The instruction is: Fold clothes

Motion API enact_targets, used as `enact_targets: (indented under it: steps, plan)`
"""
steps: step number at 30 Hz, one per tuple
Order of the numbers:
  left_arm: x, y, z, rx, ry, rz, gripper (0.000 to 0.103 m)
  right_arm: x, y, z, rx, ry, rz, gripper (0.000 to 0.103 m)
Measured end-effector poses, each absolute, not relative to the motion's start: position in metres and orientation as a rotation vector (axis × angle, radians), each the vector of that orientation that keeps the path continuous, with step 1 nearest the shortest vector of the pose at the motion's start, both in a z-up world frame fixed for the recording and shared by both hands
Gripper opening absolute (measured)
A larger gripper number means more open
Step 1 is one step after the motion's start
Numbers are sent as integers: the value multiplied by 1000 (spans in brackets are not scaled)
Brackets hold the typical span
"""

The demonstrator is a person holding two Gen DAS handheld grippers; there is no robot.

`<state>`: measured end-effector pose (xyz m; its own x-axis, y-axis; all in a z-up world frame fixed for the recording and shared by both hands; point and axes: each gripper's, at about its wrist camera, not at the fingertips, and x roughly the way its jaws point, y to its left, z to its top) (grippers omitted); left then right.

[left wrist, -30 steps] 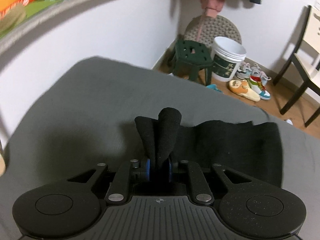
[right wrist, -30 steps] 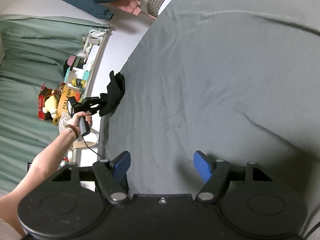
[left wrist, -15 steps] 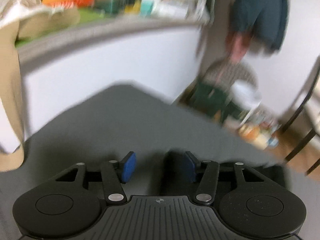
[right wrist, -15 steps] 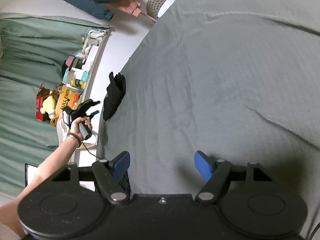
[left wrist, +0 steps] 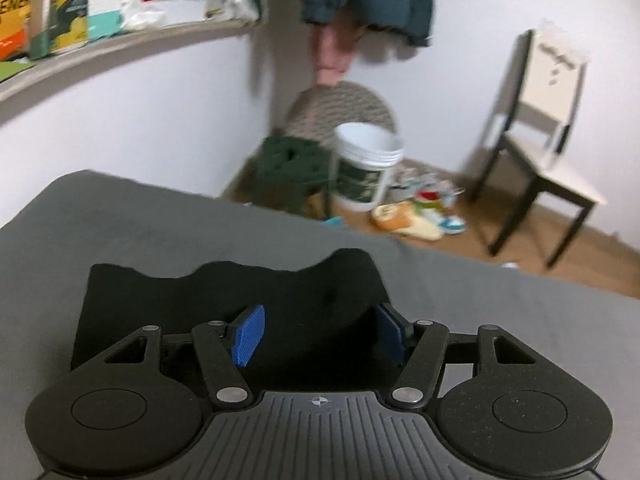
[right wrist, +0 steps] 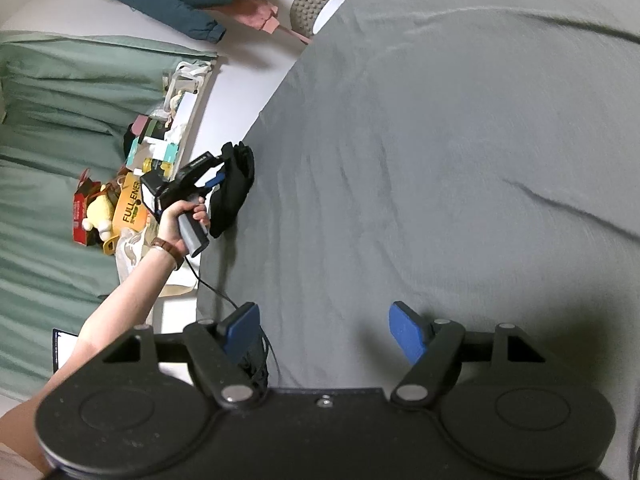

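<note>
- One black garment (left wrist: 224,304) lies on the grey bed cover (left wrist: 120,228), directly under and ahead of the left gripper (left wrist: 320,334)
- Left gripper's two blue pads (left wrist: 249,334) stand wide apart, nothing between them; the cloth spreads from left of the left pad across to the right pad, its far edge humped up near the right side
- From the right wrist view, one hand (right wrist: 176,224) holds that left gripper by its handle, tips touching or just over the garment at the cover's left edge; contact can't be told
- Right gripper (right wrist: 324,334) is well apart from the garment, jaws spread, two blue pads over bare grey cover, empty
- Beyond the left gripper, left to right: one shelf (left wrist: 120,46), one green stool (left wrist: 290,168), one white bucket (left wrist: 366,166), a few shoes (left wrist: 416,220), one chair (left wrist: 544,136)
</note>
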<state>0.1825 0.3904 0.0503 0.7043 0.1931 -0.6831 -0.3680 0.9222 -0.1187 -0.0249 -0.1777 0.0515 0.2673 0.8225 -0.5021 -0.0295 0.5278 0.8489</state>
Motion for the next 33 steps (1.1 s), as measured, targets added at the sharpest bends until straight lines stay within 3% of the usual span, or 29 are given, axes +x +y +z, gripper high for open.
enact_targets:
  steps: [8, 14, 22, 25, 29, 33]
  plan:
    - [196, 393, 27, -296, 718, 384, 66, -23, -184, 36, 886, 1191, 650, 71]
    - [183, 402, 56, -424, 588, 335, 66, -27, -184, 38, 911, 1174, 671, 71]
    - [200, 400, 30, -307, 771, 499, 66, -33, -186, 41, 923, 1165, 682, 72]
    - [196, 402, 21, -293, 763, 553, 75, -35, -186, 43, 913, 1165, 666, 72]
    - [192, 398, 32, -312, 734, 543, 76, -35, -184, 48, 901, 1160, 648, 72]
    - [141, 386, 61, -423, 641, 484, 78, -35, -182, 63, 845, 1125, 630, 73]
